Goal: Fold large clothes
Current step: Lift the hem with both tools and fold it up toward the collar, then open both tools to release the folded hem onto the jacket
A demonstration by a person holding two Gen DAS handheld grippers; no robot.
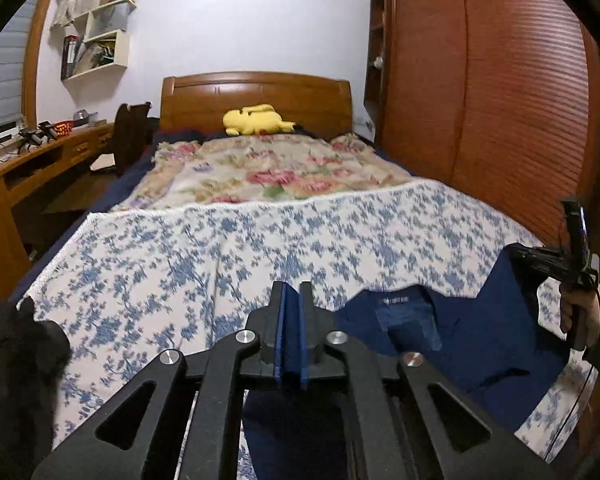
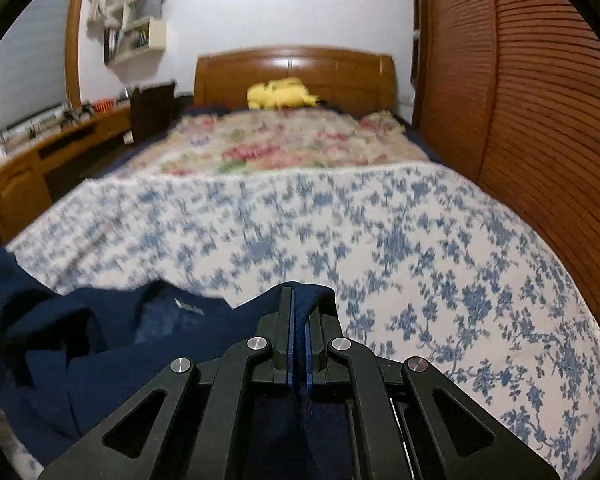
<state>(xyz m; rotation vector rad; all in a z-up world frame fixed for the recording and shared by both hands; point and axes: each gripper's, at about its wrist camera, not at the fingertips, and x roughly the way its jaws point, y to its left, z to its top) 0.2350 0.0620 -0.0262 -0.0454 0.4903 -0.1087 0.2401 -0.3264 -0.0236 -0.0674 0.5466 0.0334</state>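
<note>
A navy garment [image 1: 440, 344] lies bunched on the near part of the bed, its neck label [image 1: 394, 300] facing up. In the right wrist view the navy garment [image 2: 100, 344] spreads to the left. My right gripper [image 2: 306, 294] is shut on a fold of it, and cloth wraps over the tips. From the left wrist view the right gripper [image 1: 528, 258] holds up one end of the cloth, with a hand [image 1: 580, 316] on its handle. My left gripper [image 1: 293, 290] has its blue pads almost together. Only a thin slit shows, with no cloth in it. Navy cloth lies under its fingers.
The bed carries a blue-flowered white spread [image 1: 220, 248] and beyond it a pink floral blanket [image 1: 268, 176]. A yellow plush [image 1: 254, 120] lies by the wooden headboard. A slatted wardrobe [image 1: 500, 100] stands on the right and a wooden desk [image 1: 32, 164] on the left. A dark fuzzy mass [image 1: 20, 360] is at the near left.
</note>
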